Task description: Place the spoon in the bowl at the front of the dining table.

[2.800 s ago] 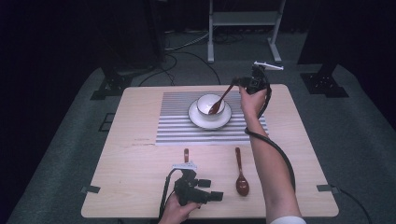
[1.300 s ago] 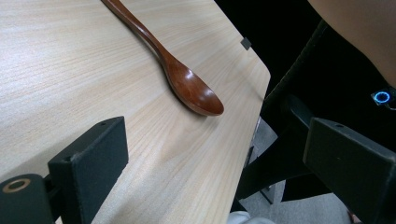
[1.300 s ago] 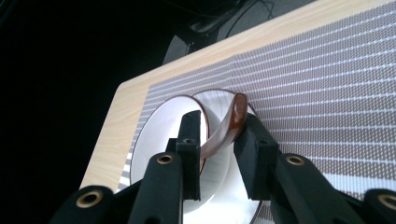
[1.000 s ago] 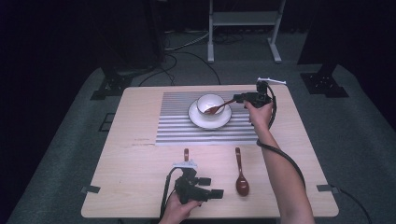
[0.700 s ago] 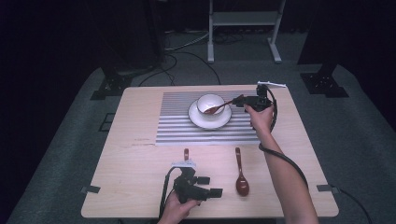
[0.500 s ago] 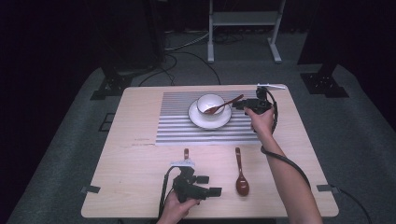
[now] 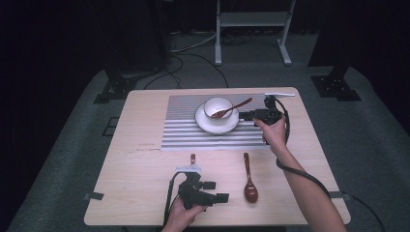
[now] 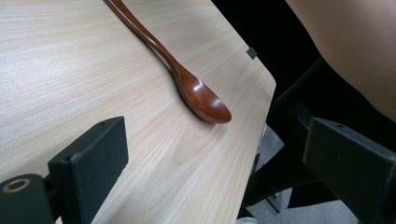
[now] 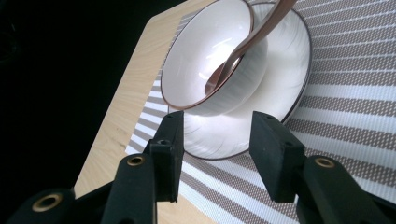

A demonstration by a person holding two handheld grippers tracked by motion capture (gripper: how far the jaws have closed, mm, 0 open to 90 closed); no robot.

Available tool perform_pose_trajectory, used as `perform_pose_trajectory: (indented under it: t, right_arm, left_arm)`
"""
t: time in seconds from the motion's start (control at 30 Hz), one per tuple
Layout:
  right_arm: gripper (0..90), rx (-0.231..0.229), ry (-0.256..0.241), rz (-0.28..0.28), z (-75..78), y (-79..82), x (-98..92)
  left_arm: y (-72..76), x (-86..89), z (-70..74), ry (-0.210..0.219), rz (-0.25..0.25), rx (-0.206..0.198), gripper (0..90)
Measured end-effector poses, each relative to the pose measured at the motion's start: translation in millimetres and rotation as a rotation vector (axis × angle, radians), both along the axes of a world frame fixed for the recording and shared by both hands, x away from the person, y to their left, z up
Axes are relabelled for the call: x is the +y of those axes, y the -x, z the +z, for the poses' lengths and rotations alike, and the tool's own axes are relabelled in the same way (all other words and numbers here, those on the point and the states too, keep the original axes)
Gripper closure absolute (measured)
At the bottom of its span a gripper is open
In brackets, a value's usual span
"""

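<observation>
Tongs in both hands work a wooden desk (image 7: 145,130) seen from the high view: the right tongs (image 7: 247,116) lie low over the striped placemat (image 7: 183,123) toward the desk's far right corner, pointing at a white bowl (image 7: 217,107) on its saucer (image 7: 205,123), jaws slightly apart and holding nothing, just short of the saucer's rim. A brown spoon (image 7: 231,108) rests in the bowl, its handle slanting up over the rim toward the right tongs. Near the desk's front edge, the left tongs (image 7: 215,191) sit in the person's hand with jaws wide apart and empty, pointing toward the desk's right edge. A second brown spoon (image 7: 249,179) lies flat just beyond them, bowl end toward the front edge, and a small brown piece (image 7: 192,158) rests near the left tongs' grey plate. From the left gripper view, the left tongs (image 8: 219,154) stand spread well apart over bare wood, with the second spoon (image 8: 187,84) lying ahead of them, untouched, close to the desk's corner. From the right gripper view, the right tongs (image 9: 217,149) are parted and gripping nothing, their tips at the near edge of the saucer (image 9: 289,93), with the bowl (image 9: 201,65) close ahead and the spoon (image 9: 243,51) leaning inside it, its scoop on the bowl's bottom.
</observation>
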State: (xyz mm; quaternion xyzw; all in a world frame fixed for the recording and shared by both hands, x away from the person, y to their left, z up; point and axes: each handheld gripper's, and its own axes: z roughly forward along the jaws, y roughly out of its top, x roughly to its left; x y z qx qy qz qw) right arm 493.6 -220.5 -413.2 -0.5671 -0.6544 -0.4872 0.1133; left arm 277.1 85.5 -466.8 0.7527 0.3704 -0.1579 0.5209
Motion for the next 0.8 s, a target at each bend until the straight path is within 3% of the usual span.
perform_pose_trajectory:
  t: [0.8]
  right_arm:
    - [42.9,0.011,-0.023,0.098,-8.3,28.3,1.0]
  left_arm:
    - [-1.0,1.7,-0.4,-0.003,0.009,0.001,5.4]
